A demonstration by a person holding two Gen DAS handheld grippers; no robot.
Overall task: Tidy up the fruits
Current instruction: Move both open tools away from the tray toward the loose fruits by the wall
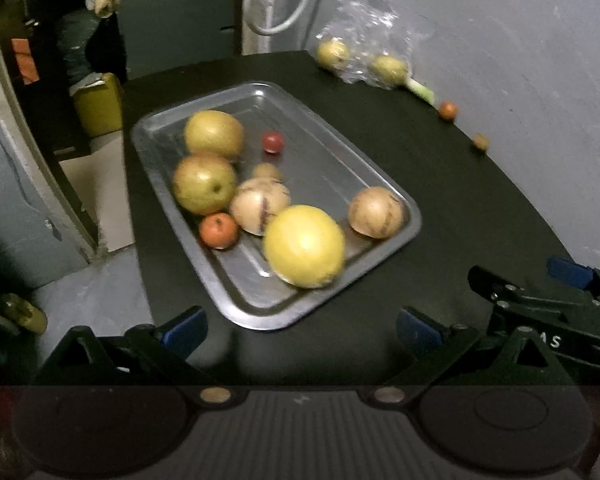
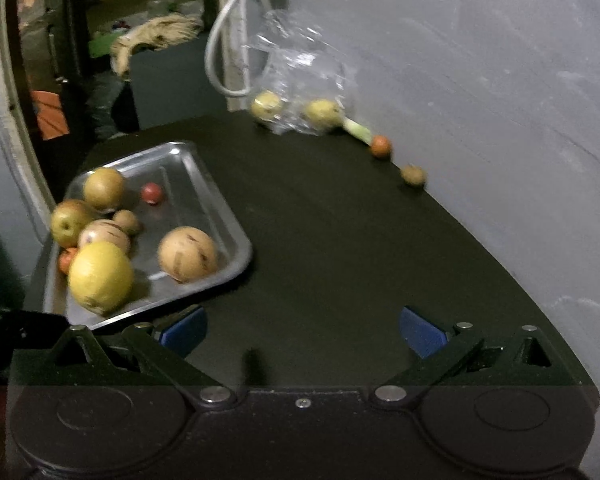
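Right wrist view shows my right claw (image 2: 302, 330) spread wide and holding nothing, poised over bare black tabletop (image 2: 340, 240). My left claw (image 1: 300, 330) is just as wide and empty, with the near corner of the steel tray (image 1: 204, 280) right ahead of its fingers.

As I judge it, the step is fetching the strays that lie outside the tray. Ahead and left of my right claw the tray already holds a big yellow citrus (image 2: 100, 278), a striped tan fruit (image 2: 188, 254) and several others. Far ahead and right, against the grey wall, sit a small brown fruit (image 2: 413, 175) and a small orange fruit (image 2: 381, 146), apart from each other. Beyond them is a clear plastic bag (image 2: 304, 76) with two yellow-green fruits (image 2: 322, 114) in it.

I'd take the brown one first, being nearest: come down from above, since the wall blocks a level reach, and close gently.

A pale green stalk (image 2: 358, 128) pokes from the bag, its long axis slanting back-left to front-right, free end toward the orange fruit.
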